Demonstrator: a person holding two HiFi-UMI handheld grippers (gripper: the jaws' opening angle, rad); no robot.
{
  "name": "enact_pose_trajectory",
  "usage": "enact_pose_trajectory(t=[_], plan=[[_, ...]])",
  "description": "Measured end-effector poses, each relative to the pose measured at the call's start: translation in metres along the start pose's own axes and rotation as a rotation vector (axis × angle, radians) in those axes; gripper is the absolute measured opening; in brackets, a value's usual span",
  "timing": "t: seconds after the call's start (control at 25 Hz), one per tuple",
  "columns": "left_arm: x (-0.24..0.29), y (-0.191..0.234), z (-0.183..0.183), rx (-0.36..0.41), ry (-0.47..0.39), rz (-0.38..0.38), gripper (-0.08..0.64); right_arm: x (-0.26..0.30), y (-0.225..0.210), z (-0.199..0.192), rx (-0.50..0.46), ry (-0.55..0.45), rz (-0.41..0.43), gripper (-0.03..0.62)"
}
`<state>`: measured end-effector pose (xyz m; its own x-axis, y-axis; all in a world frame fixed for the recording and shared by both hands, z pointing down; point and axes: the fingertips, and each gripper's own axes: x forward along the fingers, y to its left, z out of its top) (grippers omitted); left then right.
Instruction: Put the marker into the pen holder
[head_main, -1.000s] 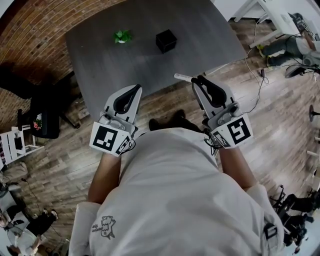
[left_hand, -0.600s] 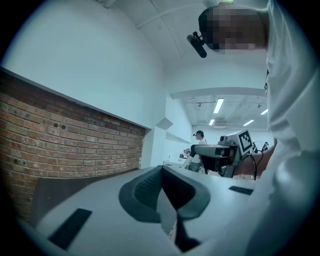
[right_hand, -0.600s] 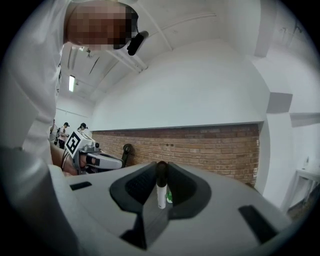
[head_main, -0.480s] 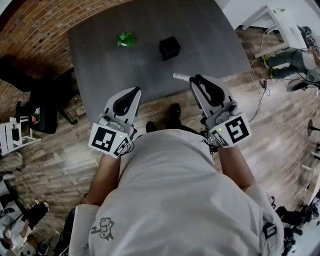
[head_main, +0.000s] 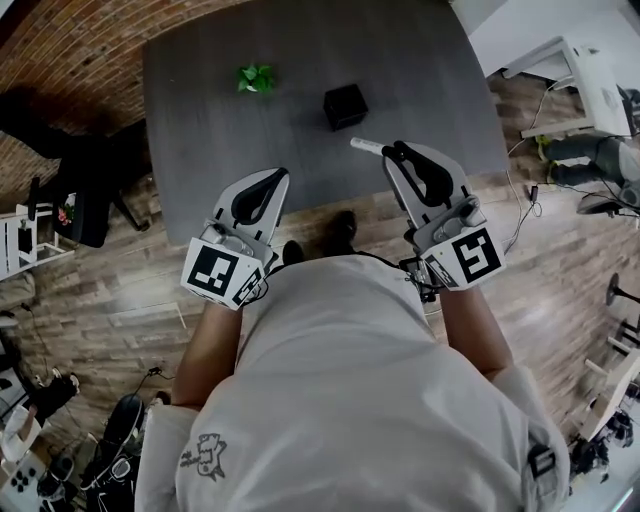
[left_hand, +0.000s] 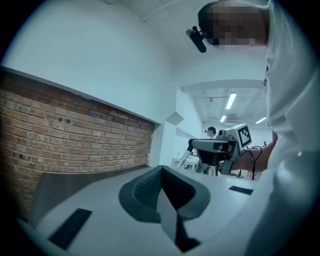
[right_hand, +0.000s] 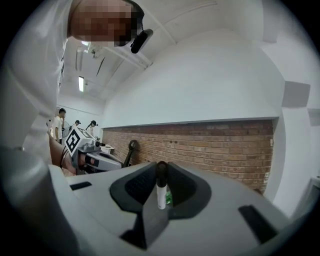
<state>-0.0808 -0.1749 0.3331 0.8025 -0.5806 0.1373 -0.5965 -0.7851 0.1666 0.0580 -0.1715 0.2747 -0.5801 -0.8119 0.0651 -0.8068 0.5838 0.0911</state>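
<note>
right gripper (head_main: 400, 152): jaws clamped on the marker (right_hand: 160, 186)
marker: crosswise between the pads, white end jutting out leftward
left gripper (head_main: 262, 183): jaws together, nothing between

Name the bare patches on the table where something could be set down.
Bare: the table's left side between the plant and the near edge, and the right side past the pen holder. Tightest: the gap between plant and pen holder.

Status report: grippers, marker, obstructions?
Left gripper shut, empty. Right gripper shut on white marker with dark cap. Black cube pen holder ahead on grey table, nothing between.
</note>
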Motion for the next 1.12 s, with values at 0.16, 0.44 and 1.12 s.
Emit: enact_pose_trajectory(t=[0.16,0.44,1.12], plan=[[0.020,0.006,-0.007,-0.014,0.019,0.031,0.011,0.011,-0.020,-0.009,0.004,0.008,0.038,0.075],[0.053,0.012,-0.015,-0.016,0.043,0.091,0.011,0.025,-0.054,-0.039,0.021,0.025,0.088,0.075],[0.111,0.031,-0.052,-0.053,0.099,0.167,0.011,0.073,-0.095,-0.117,0.055,0.104,0.200,0.075]])
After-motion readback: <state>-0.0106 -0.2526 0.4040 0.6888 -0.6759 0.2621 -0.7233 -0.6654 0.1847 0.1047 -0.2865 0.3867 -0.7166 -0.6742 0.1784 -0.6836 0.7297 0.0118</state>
